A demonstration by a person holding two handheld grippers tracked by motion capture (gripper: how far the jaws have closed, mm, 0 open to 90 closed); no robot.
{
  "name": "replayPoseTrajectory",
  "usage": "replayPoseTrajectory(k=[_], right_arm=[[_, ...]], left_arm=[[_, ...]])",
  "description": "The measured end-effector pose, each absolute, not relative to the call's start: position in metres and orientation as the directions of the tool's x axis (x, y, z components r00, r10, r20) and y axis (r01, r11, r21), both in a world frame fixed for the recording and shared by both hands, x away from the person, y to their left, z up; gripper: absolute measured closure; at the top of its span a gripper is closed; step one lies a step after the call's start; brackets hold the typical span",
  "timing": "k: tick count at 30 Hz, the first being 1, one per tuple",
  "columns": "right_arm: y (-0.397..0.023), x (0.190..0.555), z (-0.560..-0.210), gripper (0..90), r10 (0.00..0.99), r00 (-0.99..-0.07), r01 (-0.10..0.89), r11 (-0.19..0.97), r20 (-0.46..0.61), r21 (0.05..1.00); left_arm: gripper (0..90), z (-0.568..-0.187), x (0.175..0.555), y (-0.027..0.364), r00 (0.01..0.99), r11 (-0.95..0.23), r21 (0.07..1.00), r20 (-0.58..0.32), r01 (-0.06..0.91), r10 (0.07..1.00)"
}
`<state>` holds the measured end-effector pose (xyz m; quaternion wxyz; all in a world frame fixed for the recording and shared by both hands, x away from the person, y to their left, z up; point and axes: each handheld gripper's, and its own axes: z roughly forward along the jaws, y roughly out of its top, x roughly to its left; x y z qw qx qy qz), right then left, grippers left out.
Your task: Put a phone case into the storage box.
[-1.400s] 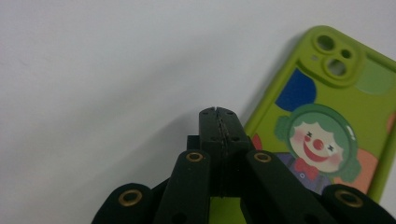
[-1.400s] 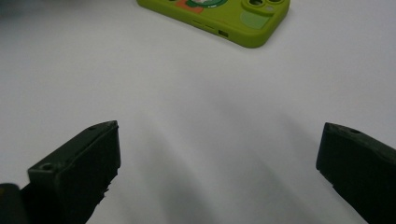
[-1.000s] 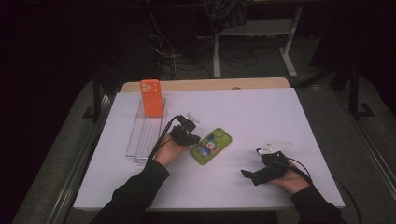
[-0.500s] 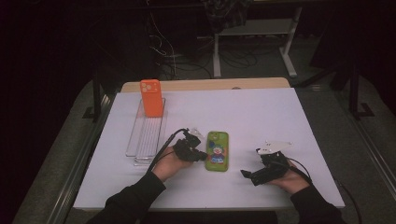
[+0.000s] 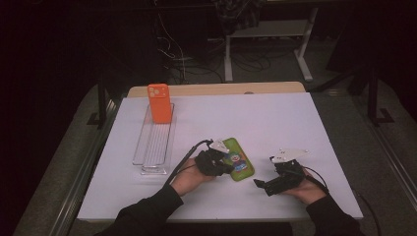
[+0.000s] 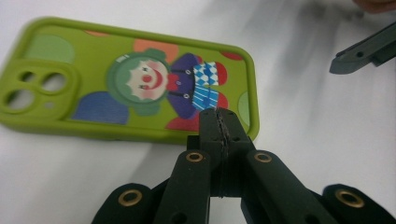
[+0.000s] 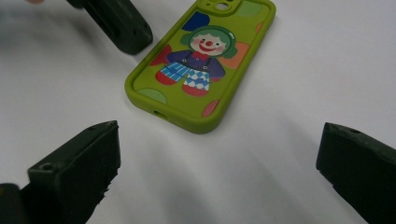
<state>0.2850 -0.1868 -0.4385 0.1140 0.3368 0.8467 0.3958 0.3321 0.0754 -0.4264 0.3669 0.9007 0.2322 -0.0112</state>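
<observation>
Left hand-held gripper [image 6: 219,116] closed beside green clown phone case [image 6: 126,79].

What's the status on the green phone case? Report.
Left hand-held gripper shut, tips at the edge of the green clown phone case. Right hand-held gripper open, short of it. Case flat on the white table, nothing between.

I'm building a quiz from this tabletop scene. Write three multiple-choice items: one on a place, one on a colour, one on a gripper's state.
1. Where does the orange phone case stand?
A. at the far end of the clear tray
B. beside the right gripper
C. on the floor

2. What is the main colour of the clown phone case?
A. blue
B. green
C. white

3. How do the right gripper jaws stand?
A. closed empty
B. clamped on a case
C. wide open

Answers: 1 A, it stands upright there; 2 B, its rim and back are green; 3 C, bare table shows between them.
</observation>
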Motion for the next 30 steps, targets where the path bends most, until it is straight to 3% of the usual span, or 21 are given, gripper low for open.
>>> replayPoseTrajectory(k=[6,21,30], right_arm=[[-0.187,0.285,-0.439,0.0,0.664,-0.743,0.487,0.454,0.081,0.746],[-0.188,0.288,-0.439,0.0,0.693,-0.712,0.532,0.432,0.109,0.728],[-0.18,0.286,-0.434,0.0,0.725,-0.679,0.557,0.402,0.12,0.727]], left_arm=[[79.0,-0.415,0.33,0.097,0.902,-0.588,0.705,-0.179,0.396,0.394],[20.2,-0.409,0.318,0.149,0.89,-0.528,0.768,-0.118,0.363,0.44],[0.0,-0.411,0.317,0.152,0.89,-0.515,0.785,-0.099,0.344,0.444]])
